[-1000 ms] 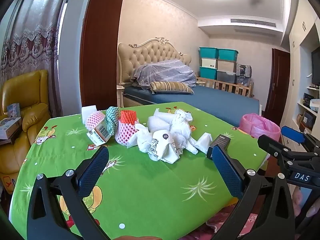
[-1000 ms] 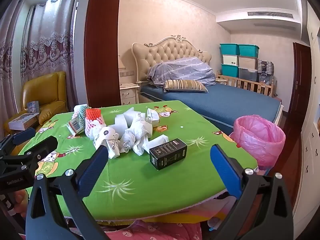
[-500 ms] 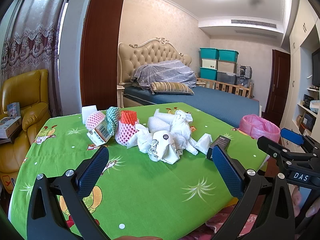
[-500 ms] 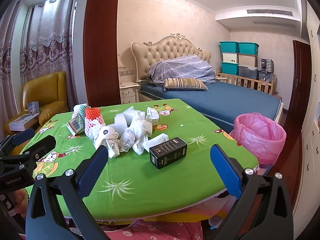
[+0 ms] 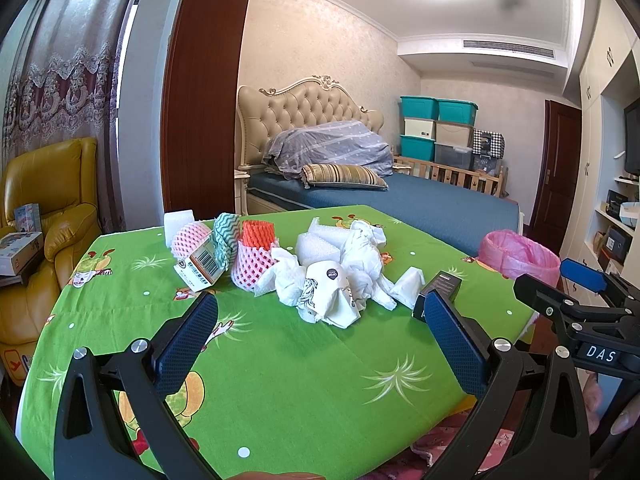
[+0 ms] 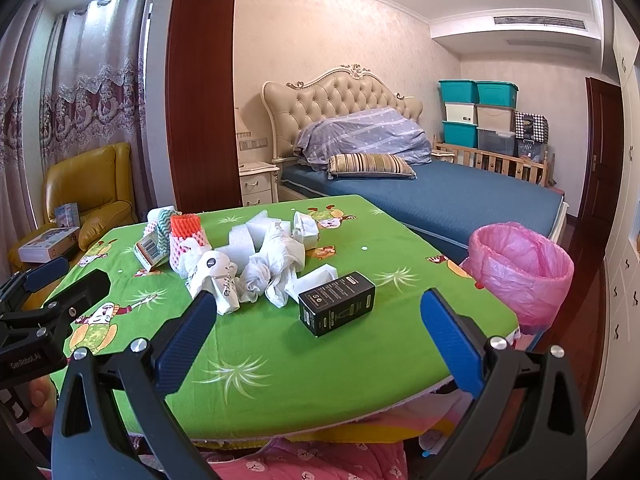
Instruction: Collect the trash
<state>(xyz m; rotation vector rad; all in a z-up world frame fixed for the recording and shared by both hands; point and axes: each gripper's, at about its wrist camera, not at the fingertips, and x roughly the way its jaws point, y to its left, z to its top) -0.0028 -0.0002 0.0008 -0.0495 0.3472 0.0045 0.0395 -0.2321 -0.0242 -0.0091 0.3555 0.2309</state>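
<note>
- The left tongs (image 5: 320, 312) hover above the near part of the counter (image 5: 304, 380), blue-padded fingers spread wide apart and gripping nothing.
- The right tongs (image 6: 318, 310) hang over the counter's near right edge, likewise spread wide and empty; in the left wrist view they show at the right border (image 5: 576, 280).
- Between the right tongs' fingers, slightly ahead, a black box (image 6: 337, 303) lies on its side on the green cartoon-print cloth, apart from both pads.
- Just beyond and left of the box sits a heap of crumpled white paper (image 6: 272, 268), one wad bearing a dark round sticker (image 5: 332, 292).
- Behind it are blocks of white foam (image 6: 244, 240).
- At the heap's left end stands a pink-and-white foam net sleeve with an orange one (image 5: 258, 234) in it, touching the paper.
- Next to these are a small carton with a barcode (image 5: 200, 270), a teal zigzag-patterned piece (image 5: 226, 236) and another pink net (image 5: 190, 236); how these overlap is hard to tell.
- A bin lined with a pink bag (image 6: 520, 268) stands off the counter's right side, below its edge and open at the top.
- Beyond are a blue bed (image 6: 432, 196), stacked teal storage tubs (image 6: 476, 112) and a yellow armchair (image 5: 44, 208) at left.
</note>
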